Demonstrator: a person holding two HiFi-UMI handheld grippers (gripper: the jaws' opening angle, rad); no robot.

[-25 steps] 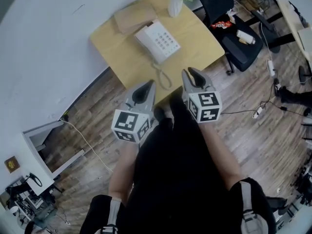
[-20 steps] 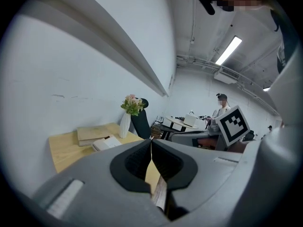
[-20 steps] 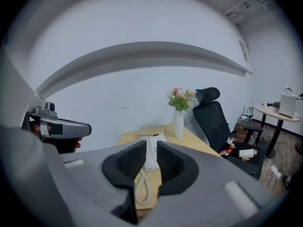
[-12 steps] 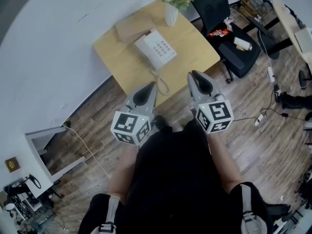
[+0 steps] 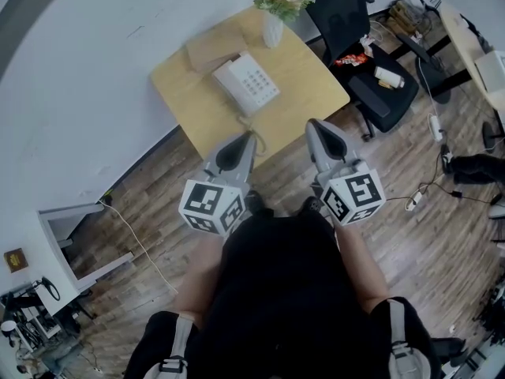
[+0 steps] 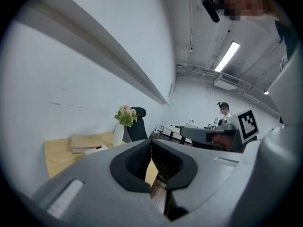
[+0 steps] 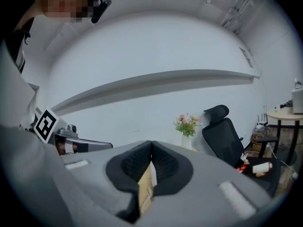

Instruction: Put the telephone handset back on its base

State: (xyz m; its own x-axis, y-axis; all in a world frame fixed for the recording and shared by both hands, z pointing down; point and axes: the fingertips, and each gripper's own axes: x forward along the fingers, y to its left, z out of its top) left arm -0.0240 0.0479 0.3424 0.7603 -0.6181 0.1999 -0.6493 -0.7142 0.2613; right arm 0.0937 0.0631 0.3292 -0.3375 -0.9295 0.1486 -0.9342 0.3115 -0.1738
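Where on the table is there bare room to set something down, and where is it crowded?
Bare wood on the table lies right of the telephone, toward the black chair, and at the near-left corner between the telephone and the wall-side edge. The far end is crowded: a brown box and a vase of flowers stand close behind the telephone.

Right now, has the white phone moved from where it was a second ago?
No. The telephone keeps its place on the table, same gap from the vase.
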